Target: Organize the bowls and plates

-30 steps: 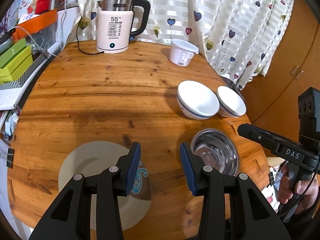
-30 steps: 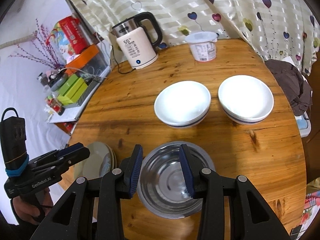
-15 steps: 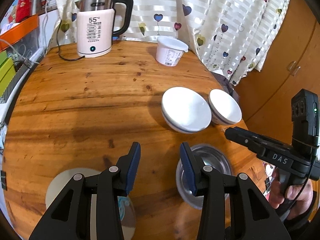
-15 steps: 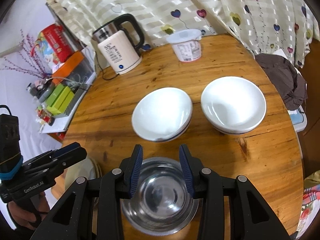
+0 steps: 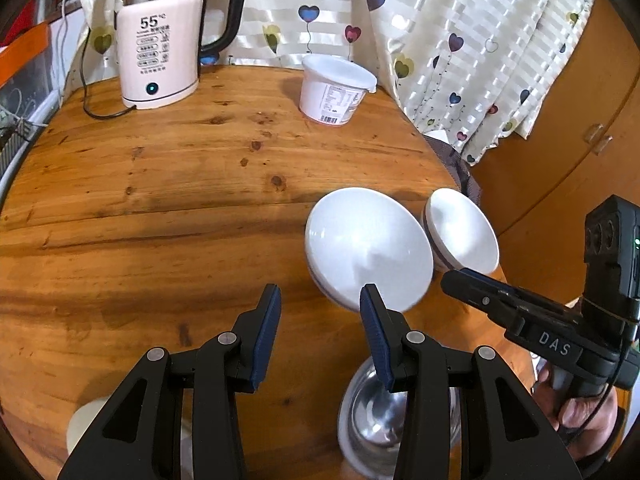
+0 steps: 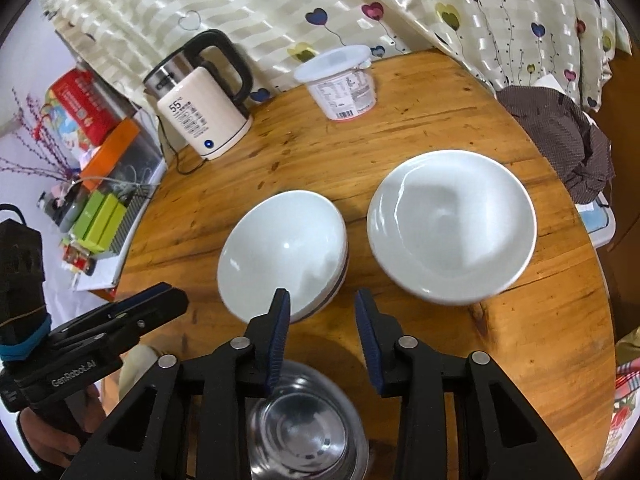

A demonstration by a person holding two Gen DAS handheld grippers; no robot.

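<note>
Two white bowls stand side by side on the round wooden table: the left bowl point(image 5: 368, 248) point(image 6: 280, 252) and the right bowl point(image 5: 460, 236) point(image 6: 452, 224). A steel bowl point(image 5: 384, 420) point(image 6: 304, 424) sits nearer, under the fingers of both grippers. A pale plate point(image 5: 84, 424) point(image 6: 136, 364) shows only an edge. My left gripper point(image 5: 320, 320) point(image 6: 176, 300) hangs open above bare wood, just left of the left bowl's near rim. The right gripper point(image 6: 320, 332) point(image 5: 452, 280) hovers over that bowl's near right rim; its jaws are closing with nothing between them.
At the back stand a white electric kettle point(image 5: 160, 40) point(image 6: 200, 112) with its cord and a lidded white tub point(image 5: 336, 88) point(image 6: 340, 84). Brown cloth point(image 6: 560, 140) lies beyond the table's right edge. Boxes and clutter point(image 6: 100, 216) crowd the left side.
Both grippers have moved forward over the table toward the white bowls. The steel bowl and plate have slid down to the bottom of the views. The right jaws have narrowed a little.
</note>
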